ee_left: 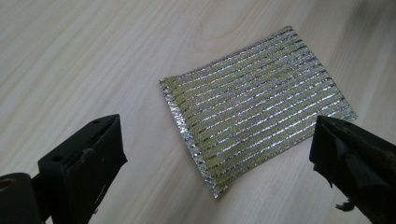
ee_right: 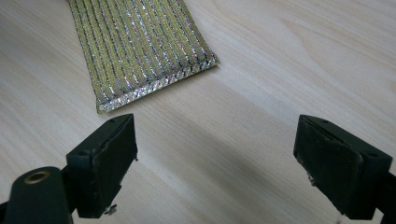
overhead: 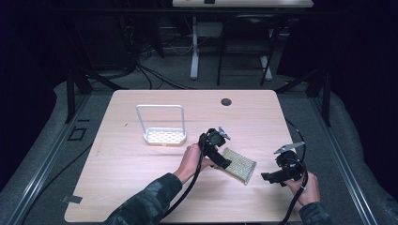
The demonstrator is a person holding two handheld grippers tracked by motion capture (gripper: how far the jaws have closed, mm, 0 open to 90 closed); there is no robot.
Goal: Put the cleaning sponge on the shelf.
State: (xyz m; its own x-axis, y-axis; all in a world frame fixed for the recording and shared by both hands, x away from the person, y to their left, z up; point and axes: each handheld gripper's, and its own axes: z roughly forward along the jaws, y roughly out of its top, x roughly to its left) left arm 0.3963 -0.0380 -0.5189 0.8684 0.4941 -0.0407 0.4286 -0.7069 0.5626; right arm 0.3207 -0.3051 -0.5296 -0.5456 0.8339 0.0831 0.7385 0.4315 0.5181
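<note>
High view: metallic striped pad point(overhead: 240, 165) lay flat on the surface point(overhead: 141, 164), at 4 o'clock from the white rack point(overhead: 163, 134). Left tongs point(overhead: 221, 162) hung over its near-left edge; right tongs point(overhead: 268, 177) at its 3 o'clock, apart from it.

Left gripper view: jaws stood wide, pad point(ee_left: 254, 112) between and beyond, untouched.

Right gripper view: jaws wide, empty; pad point(ee_right: 135, 46) at 11 o'clock.

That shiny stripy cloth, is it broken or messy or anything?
Not really. The shiny cloth lies flat on the table, slanted to its edges, with one short edge curling up slightly. No tears or spills show. Both grippers hover open near it.
</note>
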